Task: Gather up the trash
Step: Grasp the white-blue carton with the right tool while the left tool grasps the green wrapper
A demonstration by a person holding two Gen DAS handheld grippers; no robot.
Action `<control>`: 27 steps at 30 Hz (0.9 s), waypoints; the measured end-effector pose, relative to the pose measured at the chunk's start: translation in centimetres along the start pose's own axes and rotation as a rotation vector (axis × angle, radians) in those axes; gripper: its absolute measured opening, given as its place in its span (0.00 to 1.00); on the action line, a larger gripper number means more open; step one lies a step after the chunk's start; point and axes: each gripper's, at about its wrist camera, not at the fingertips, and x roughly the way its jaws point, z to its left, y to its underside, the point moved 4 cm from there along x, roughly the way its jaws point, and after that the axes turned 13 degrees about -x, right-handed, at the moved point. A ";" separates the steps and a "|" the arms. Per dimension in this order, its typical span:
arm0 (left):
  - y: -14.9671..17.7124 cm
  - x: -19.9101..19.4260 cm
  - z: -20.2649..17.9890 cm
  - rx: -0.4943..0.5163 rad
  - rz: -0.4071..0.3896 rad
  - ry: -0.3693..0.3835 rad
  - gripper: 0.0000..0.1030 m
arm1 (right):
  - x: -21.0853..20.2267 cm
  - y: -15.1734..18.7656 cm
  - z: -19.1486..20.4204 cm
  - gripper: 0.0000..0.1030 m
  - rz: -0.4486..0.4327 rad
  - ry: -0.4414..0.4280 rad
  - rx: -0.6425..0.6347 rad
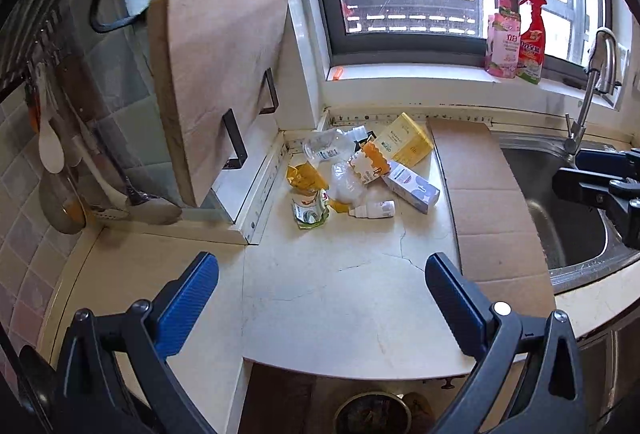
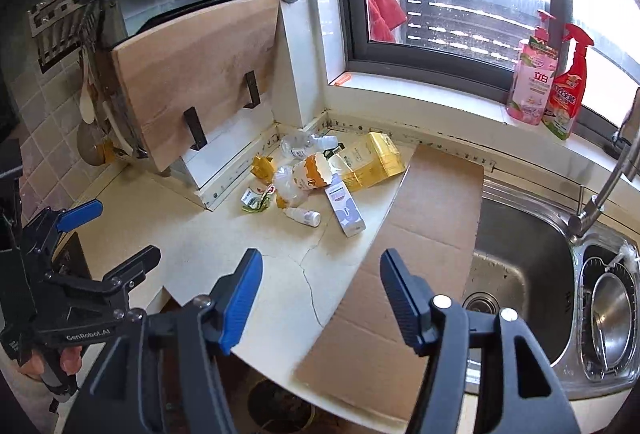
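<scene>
A pile of trash lies in the counter's back corner: a yellow carton [image 1: 406, 140] [image 2: 372, 158], a white-purple box [image 1: 412, 186] [image 2: 346, 208], a small white bottle [image 1: 372, 210] [image 2: 304, 216], a crushed clear bottle [image 1: 326, 148] [image 2: 298, 146], an orange-white pouch [image 1: 368, 162] [image 2: 312, 174], a green wrapper [image 1: 310, 210] [image 2: 254, 200] and a yellow wrapper [image 1: 304, 176] [image 2: 262, 166]. My left gripper [image 1: 322, 278] is open and empty over the near counter. My right gripper [image 2: 320, 274] is open and empty, also short of the pile.
A flat cardboard sheet [image 1: 488, 202] [image 2: 404, 254] lies between the pile and the steel sink [image 2: 520, 266]. A cutting board [image 1: 216, 82] stands in a rack on the left. Two spray bottles [image 2: 548, 82] stand on the sill. A bin [image 1: 372, 414] sits below the counter edge.
</scene>
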 end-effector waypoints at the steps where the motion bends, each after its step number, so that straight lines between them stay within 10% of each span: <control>1: -0.4 1.2 -0.2 0.002 0.011 -0.008 0.99 | 1.4 -0.4 -0.7 0.60 0.016 -0.006 0.001; 24: -3.1 23.5 0.1 -0.080 0.211 -0.084 0.99 | 29.1 -0.7 -5.3 0.59 0.326 -0.109 -0.035; 27: -3.2 24.9 0.4 -0.083 0.229 -0.082 0.99 | 30.4 -0.2 -5.4 0.39 0.345 -0.113 -0.046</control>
